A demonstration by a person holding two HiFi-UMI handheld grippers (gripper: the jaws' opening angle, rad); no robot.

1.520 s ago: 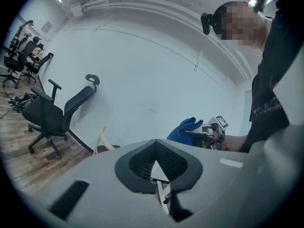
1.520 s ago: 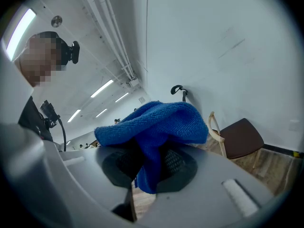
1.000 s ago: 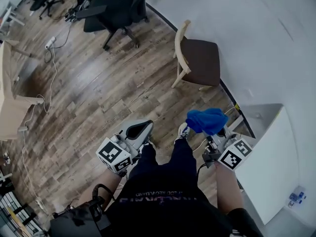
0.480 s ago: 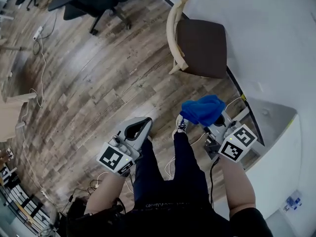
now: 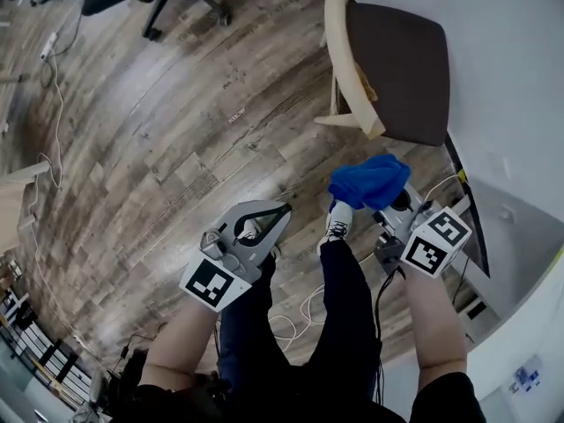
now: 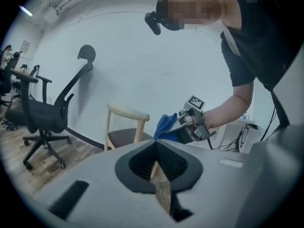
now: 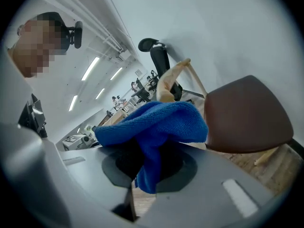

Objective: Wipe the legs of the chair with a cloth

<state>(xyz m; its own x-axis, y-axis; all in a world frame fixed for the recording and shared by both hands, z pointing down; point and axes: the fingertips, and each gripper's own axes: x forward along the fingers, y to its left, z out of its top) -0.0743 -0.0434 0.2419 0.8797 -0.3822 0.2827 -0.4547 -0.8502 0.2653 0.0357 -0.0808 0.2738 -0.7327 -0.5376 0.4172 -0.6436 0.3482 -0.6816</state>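
Step in hand is being read as the approach: the cloth point(image 7: 156, 120) is being carried toward the chair point(image 5: 401, 60), and no leg is being wiped yet. The cloth is being gripped by the right gripper point(image 7: 145, 175), its fingers closed on a fold, with most of the fabric bunching over the tips and a tail hanging down between them. The left gripper point(image 5: 278, 211) is being held empty, fingers drawn together with nothing between them, low over the floor point(image 5: 159, 148) and well apart from the chair. To do this well, the right gripper is probably needing to be lowered a good way. The legs point(image 5: 342, 120) are sitting under the seat point(image 7: 247, 113), and the cloth is being held at roughly seat level in the right gripper view. The bunched side of the cloth, not bare fingers, is best being presented to the wood. Each leg is best being stroked along its full length, with the grip firm so the fabric isn't being dragged out. The free gripper could be being used to steady the backrest point(image 5: 333, 16); that is judgement only. Position: the chair is lying ahead of the right fingers, near but not touching, with the seat off to the right in the right gripper view. In the head view the nearest pale leg is being seen just beyond the cloth, with a gap between.
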